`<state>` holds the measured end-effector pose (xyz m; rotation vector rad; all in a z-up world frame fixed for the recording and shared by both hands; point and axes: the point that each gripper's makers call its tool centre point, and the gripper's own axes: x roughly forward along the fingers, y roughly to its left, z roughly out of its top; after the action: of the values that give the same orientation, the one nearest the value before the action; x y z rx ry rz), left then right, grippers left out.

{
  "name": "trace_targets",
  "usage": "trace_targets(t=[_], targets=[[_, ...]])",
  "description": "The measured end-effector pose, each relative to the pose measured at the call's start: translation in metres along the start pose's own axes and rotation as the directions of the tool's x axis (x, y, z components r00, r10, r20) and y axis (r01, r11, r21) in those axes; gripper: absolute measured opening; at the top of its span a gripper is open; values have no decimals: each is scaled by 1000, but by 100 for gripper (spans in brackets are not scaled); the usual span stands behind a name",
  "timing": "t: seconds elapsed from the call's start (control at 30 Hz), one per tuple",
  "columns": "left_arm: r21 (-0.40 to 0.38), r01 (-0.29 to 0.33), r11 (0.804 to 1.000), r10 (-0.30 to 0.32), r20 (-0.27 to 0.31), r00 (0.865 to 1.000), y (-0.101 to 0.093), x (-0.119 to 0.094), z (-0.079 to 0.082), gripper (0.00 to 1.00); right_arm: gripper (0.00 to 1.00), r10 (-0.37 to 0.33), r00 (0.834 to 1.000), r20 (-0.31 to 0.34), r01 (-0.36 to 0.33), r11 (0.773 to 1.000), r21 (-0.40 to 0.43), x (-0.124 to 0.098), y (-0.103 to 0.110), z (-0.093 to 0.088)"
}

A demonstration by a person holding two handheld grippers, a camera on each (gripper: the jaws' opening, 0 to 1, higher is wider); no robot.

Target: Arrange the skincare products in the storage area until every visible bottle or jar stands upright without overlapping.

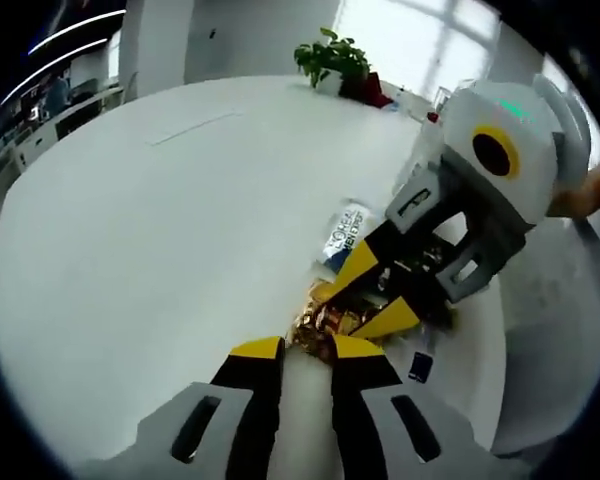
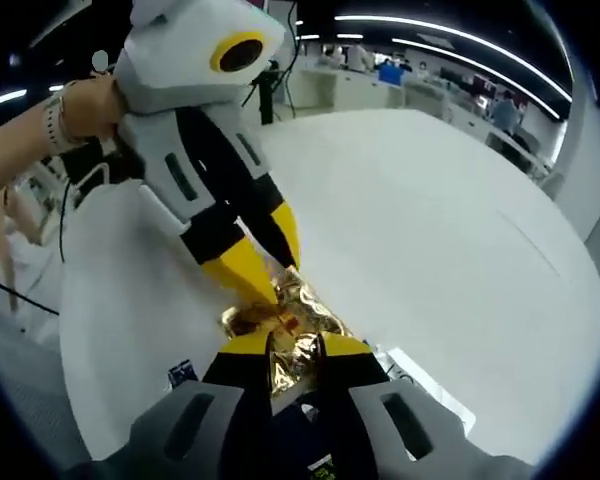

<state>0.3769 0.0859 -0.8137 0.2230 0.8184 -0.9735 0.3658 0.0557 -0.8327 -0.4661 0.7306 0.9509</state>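
White table point(image 1: 160, 220) — both grippers (left point(image 1: 306, 347), right point(image 2: 294, 343)) clamped on gold packet point(image 2: 290, 325).

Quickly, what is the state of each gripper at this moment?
Left gripper: shut on the gold foil packet, fingers pinching its edge.
Right gripper: shut on the same gold foil packet from the opposite side.
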Motion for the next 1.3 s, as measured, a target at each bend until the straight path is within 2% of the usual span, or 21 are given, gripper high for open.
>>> trace_targets(t=[0.07, 0.17, 0.23, 0.33, 0.43, 0.83, 1.0, 1.1, 1.2, 1.3], targets=[[19, 2, 1000, -3, 32, 999, 1, -2, 8, 13, 18, 0, 1000, -1, 0, 1000, -2, 0, 1, 0], [70, 20, 997, -22, 33, 999, -4, -1, 12, 13, 18, 0, 1000, -3, 0, 1000, 3, -1, 2, 0], [104, 31, 994, -32, 7, 999, -10, 2, 7, 14, 18, 0, 1000, -4, 1, 1000, 6, -2, 2, 1], [180, 23, 983, -14, -52, 999, -9, 10, -4, 16, 18, 3, 1000, -9, -3, 1000, 5, 2, -4, 0], [204, 24, 979, -10, -69, 998, -12, 16, -7, 17, 18, 5, 1000, -11, -5, 1000, 4, 1, -2, 1], [183, 16, 983, 1, -90, 996, -8, 18, -12, 15, 18, 9, 1000, -17, -9, 1000, 3, -1, 3, 2], [187, -17, 982, 35, -92, 995, -8, 16, -11, 15, 19, 1, 1000, -21, -1, 1000, 7, 0, 2, 2], [142, -30, 989, 38, -54, 998, -11, 11, -5, 17, 19, 0, 1000, -21, 1, 1000, 14, 0, 2, 2], [96, -45, 994, 44, 11, 999, -14, 3, 7, 18, 19, -2, 1000, -21, 2, 1000, 21, -1, 2, 2], [21, -43, 999, 41, 57, 998, -21, -8, 14, 19, 19, -3, 1000, -21, 4, 1000, 28, -2, 2, 1]])
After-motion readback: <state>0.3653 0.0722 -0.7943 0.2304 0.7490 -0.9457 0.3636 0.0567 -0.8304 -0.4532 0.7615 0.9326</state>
